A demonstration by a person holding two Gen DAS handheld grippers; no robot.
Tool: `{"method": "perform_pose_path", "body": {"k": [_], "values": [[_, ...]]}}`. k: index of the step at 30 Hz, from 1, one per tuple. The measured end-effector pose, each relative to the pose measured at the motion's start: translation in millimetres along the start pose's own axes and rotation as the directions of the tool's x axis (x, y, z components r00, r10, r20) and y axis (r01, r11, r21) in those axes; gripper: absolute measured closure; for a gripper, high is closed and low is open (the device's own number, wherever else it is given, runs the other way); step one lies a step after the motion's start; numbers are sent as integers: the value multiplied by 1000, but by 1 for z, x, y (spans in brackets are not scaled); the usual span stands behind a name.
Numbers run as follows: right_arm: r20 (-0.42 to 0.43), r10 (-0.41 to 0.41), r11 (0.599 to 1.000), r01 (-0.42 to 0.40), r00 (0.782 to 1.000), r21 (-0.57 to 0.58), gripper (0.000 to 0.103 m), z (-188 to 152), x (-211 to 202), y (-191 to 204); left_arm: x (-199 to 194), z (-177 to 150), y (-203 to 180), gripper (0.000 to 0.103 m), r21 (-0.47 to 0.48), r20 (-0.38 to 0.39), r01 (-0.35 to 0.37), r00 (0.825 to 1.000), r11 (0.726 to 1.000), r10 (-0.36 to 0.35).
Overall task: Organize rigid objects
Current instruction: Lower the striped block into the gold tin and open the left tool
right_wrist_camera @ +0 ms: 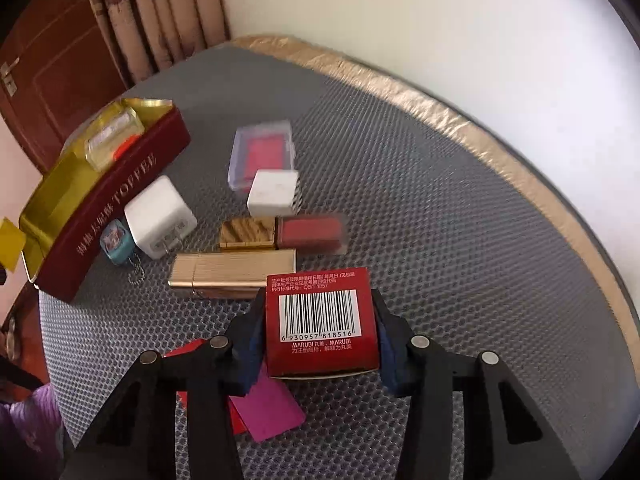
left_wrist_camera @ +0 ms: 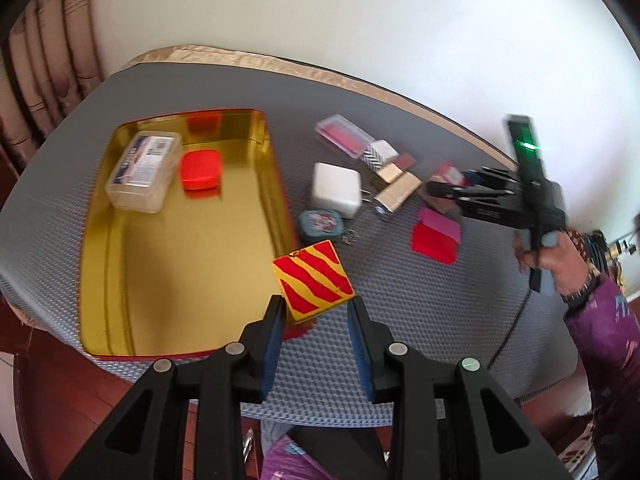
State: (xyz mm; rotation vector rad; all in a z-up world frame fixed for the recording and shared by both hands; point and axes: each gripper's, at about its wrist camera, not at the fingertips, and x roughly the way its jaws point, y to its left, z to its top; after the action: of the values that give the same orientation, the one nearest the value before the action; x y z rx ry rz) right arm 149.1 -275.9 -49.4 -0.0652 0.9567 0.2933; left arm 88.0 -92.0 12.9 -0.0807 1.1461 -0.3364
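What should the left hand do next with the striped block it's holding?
Probably carry it left and lower it into the tin. The left gripper holds the red-and-yellow striped block above the mat, just beside the tin's near corner. Inside, only a clear plastic case and a red box sit at the far end, so the near half looks free.

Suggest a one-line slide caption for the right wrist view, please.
Right gripper clamps a red barcoded box above the grey mat, beside a gold case.
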Motion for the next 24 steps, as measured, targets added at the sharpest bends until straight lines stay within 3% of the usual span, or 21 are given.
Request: {"method": "perform_pose_path", "body": {"k": [6, 11, 17, 24], "values": [[166, 15, 992, -35, 986, 123, 59, -21, -58, -5, 0, 10, 26, 71, -28, 13, -50, 999, 998, 51], [251, 24, 975, -78, 968, 207, 59, -51, -94, 4, 12, 37, 42, 71, -17, 19, -83, 996, 996, 83], [272, 40, 958, -115, 961, 264, 59, -77, -112, 14, 48, 85, 51, 71, 30, 64, -156, 986, 987, 154], [269, 50, 949, -129, 962, 287, 59, -97, -122, 22, 100, 121, 70, 71, 23, 2, -156, 988, 988, 156]]}}
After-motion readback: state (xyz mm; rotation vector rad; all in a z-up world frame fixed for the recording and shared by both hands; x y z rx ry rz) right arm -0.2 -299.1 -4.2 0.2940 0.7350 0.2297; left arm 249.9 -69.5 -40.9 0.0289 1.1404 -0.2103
